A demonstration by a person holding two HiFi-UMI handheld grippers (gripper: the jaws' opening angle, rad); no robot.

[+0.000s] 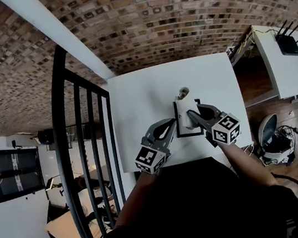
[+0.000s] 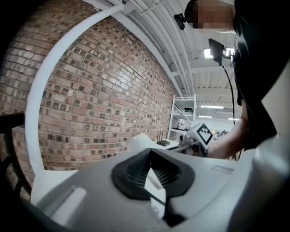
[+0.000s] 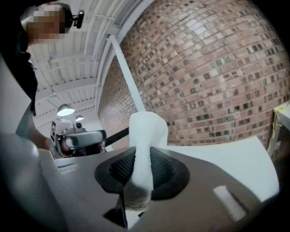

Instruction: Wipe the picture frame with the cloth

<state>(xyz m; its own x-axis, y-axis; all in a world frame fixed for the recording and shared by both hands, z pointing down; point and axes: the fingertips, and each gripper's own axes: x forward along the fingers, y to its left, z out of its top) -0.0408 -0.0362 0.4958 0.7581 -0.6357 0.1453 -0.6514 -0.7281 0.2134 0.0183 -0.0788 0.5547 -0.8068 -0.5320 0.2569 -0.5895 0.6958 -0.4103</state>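
1. Standing at the far left, a black railing (image 1: pixel 68 156) runs alongside the white table (image 1: pixel 145 96). A brick wall (image 1: pixel 150 20) fills the far side.
2. The left gripper (image 1: pixel 171 123) reaches in from the near left to the left edge of the picture frame (image 1: pixel 189 135). In the left gripper view its pads (image 2: pixel 136 170) are drawn together at the tips, with a thin pale strip and a dark line between them. It appears clenched on the frame's edge.
3. The black-bordered picture frame is on the table, close to the near edge and right of centre, between the two grippers.
4. The cloth (image 1: pixel 185 104) is white and bunched into a roll. It stands over the far part of the frame, with its free end pointing to the far side.
5. The right gripper (image 1: pixel 190 113) comes in from the near right and grasps the cloth. In the right gripper view the cloth (image 3: pixel 147 129) is pinched between the dark pads and rises well above them.
6. At the far right, well apart from the table, a black router (image 1: pixel 287 43) sits on a white cabinet (image 1: pixel 282 75).
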